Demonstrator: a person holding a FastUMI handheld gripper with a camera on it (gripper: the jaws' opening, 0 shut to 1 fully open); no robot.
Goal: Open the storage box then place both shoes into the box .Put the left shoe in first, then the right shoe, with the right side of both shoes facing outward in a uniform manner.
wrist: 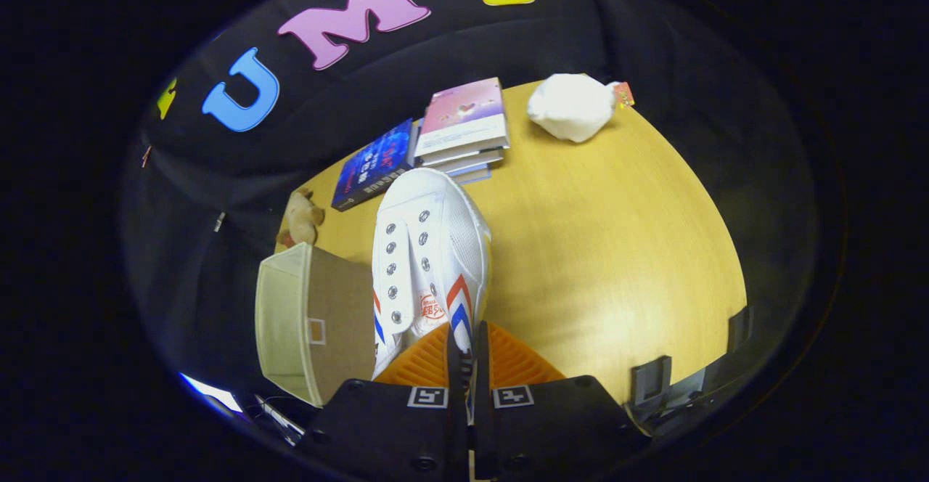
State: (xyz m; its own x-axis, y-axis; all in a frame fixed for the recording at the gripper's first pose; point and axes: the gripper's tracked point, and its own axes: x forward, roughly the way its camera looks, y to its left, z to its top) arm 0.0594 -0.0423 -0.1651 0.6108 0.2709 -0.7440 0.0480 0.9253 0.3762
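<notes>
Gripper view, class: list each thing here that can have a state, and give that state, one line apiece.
gripper: shut on the shoe's side wall, fingers nearly together.
white shoe: held up, toe pointing away, unlaced.
storage box: open, beside the shoe.
stack of books: closed, lying flat.
blue book: closed, flat beside the stack.
white bag: tied shut, on the table.

Ahead of the fingers, a round wooden table with bright light reflected on it. Beyond, at the far edge, books, a white plush, a small brown toy. Behind all, a black cloth wall.
</notes>
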